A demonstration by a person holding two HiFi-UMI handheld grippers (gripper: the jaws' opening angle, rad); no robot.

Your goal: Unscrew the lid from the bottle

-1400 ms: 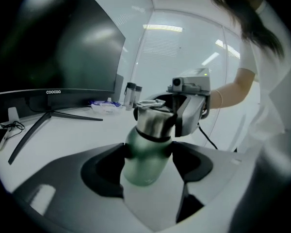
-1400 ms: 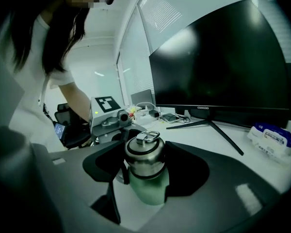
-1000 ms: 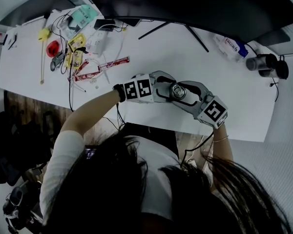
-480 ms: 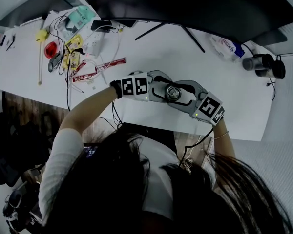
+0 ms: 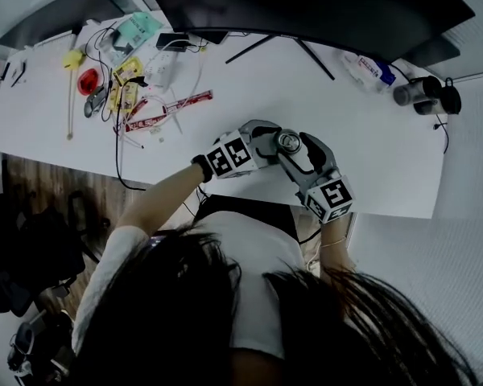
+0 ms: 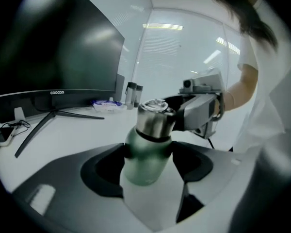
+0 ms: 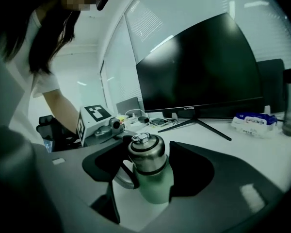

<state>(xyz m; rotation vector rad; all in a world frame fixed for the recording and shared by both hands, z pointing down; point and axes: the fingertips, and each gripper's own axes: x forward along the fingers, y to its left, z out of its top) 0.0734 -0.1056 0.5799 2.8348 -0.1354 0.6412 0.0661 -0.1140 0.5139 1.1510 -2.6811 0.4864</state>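
My left gripper (image 6: 148, 168) has its jaws pressed on the green body of the bottle (image 6: 146, 155), one pad on either flank, just below the steel band. My right gripper (image 7: 146, 169) comes in from the opposite side with its jaws closed narrowly on the steel lid (image 7: 146, 152). A metal loop handle (image 7: 123, 176) hangs at the neck, against that gripper's left jaw. The bottle stands upright near the front edge of the worktop (image 5: 378, 135), right of the middle. Both grippers reach in over that edge.

Bare white surface lies around the bottle toward the back edge and the right end. The monitor (image 7: 199, 64) rises along the back edge, and its stand legs (image 5: 310, 55) are splayed well apart from the bottle. Cables and small parts (image 5: 125, 91) crowd the far left corner. A wipes packet (image 5: 369, 71) and dark cylinders (image 5: 423, 95) sit near the far right corner.
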